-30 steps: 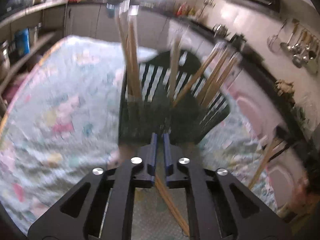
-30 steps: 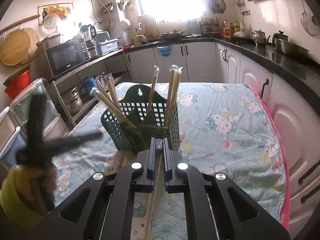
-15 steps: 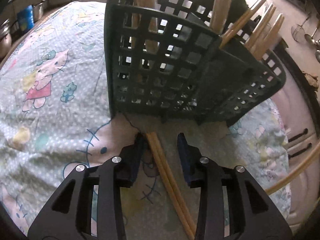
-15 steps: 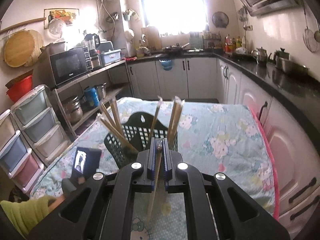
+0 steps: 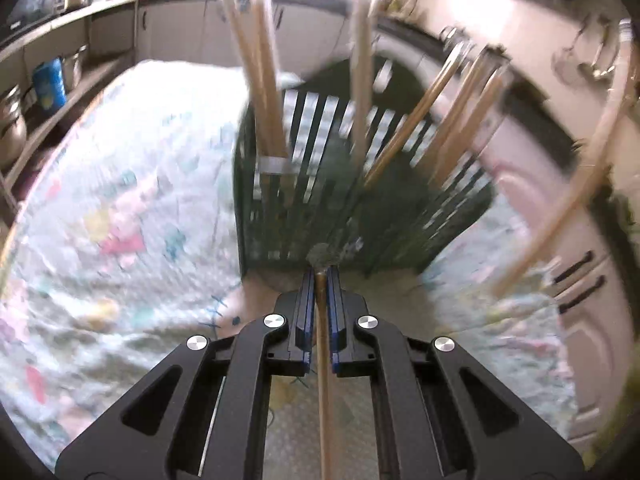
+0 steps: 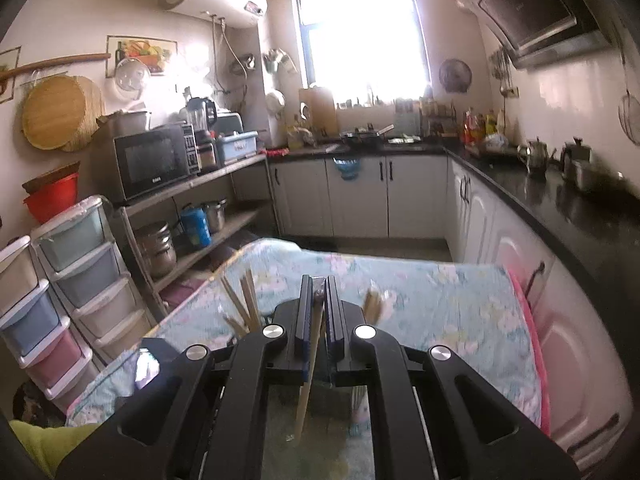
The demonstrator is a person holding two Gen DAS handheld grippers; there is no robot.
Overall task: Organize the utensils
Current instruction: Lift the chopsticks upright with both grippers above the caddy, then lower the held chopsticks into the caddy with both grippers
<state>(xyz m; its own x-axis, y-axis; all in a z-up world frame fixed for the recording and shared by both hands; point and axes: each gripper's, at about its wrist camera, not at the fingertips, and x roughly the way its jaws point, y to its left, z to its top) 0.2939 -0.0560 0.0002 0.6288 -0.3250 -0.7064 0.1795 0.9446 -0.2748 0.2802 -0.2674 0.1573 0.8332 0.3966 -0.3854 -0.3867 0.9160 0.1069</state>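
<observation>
Nearest, the left gripper [image 5: 319,276] has just closed on a wooden chopstick [image 5: 325,380] and clenches it, while the right gripper [image 6: 319,300] pinches another chopstick [image 6: 310,364] above the patterned tablecloth [image 6: 440,312]. Just beyond the left fingertips stands the dark green slotted basket [image 5: 320,184], already holding several upright chopsticks [image 5: 264,92]. The picture is blurred, and a hurried insertion could knock those leaning sticks or tip the light basket.

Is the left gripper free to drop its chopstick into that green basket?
Probably yes: the left gripper, shut on a chopstick, faces the green basket with nothing between, though chopsticks already stand inside.
</observation>
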